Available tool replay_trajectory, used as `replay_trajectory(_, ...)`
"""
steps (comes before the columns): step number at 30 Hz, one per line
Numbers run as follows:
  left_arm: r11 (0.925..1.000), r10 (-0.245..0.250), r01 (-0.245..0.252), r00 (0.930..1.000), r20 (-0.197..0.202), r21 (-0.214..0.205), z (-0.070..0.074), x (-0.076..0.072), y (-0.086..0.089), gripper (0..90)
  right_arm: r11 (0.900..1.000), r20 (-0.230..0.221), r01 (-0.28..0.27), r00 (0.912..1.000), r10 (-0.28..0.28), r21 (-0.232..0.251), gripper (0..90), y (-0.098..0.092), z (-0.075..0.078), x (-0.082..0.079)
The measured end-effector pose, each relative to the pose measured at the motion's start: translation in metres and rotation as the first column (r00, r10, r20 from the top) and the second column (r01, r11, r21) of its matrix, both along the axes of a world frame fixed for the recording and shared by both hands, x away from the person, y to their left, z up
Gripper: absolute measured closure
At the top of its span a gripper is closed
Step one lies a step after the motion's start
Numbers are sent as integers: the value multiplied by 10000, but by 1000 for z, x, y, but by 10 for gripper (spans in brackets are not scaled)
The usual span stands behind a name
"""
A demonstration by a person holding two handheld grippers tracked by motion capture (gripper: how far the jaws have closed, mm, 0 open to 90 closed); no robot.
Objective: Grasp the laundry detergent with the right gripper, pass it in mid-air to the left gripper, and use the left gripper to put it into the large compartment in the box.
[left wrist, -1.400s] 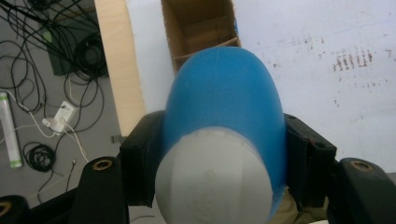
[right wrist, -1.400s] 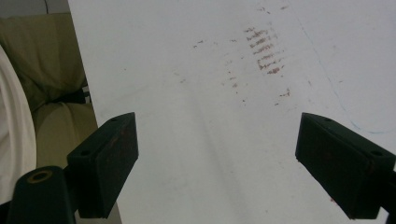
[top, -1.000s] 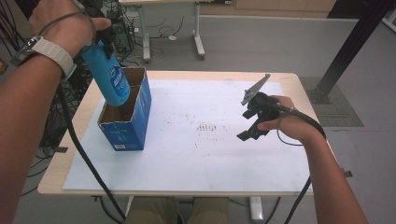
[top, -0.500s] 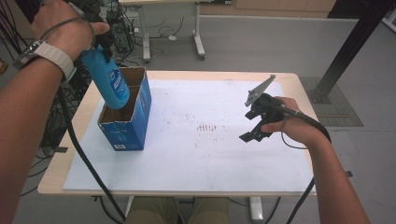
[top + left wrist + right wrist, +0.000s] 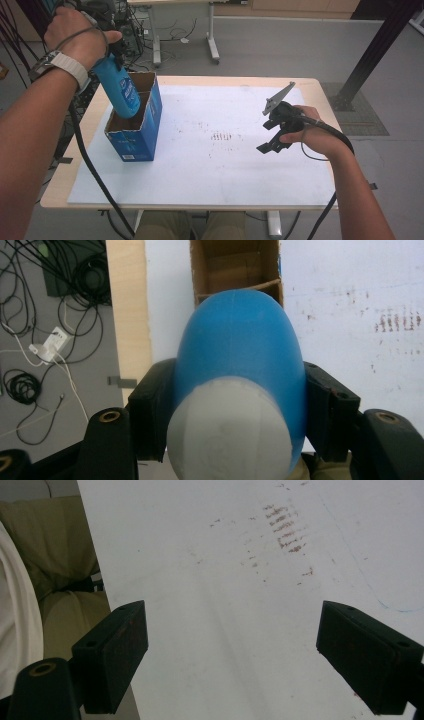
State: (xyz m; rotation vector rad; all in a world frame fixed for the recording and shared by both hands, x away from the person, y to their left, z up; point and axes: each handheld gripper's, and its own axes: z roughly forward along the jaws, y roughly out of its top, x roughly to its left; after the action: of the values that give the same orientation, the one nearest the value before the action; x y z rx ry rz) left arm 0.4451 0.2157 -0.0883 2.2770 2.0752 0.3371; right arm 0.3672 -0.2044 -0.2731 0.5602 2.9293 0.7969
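Observation:
My left gripper (image 5: 114,54) is shut on a blue bottle (image 5: 121,94) near its white cap end (image 5: 230,435), both black pads (image 5: 152,410) pressing its sides. The bottle hangs tilted, bottom end down, over the opening of an open cardboard box (image 5: 142,135), blue outside, brown inside (image 5: 235,262). Whether the bottle's end is below the rim I cannot tell. My right gripper (image 5: 272,142) hovers open over the white sheet (image 5: 225,580) at the right, nothing between its pads (image 5: 112,655).
The white sheet (image 5: 220,170) covers most of a wooden table (image 5: 60,185); brownish marks (image 5: 225,136) stain its middle. Cables and a power adapter (image 5: 47,345) lie on the floor to the left. A black post (image 5: 370,55) stands at the far right.
The left hand has lowered the bottle slightly toward the box opening. The right gripper has stayed where it was.

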Motion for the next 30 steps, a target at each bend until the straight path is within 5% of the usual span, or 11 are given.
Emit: replay_trajectory(30, 9995, -123, 126, 9999, -113, 293, -52, 8, -4, 383, 10000, -196, 61, 9998, -61, 2, 132, 1, -8, 1)
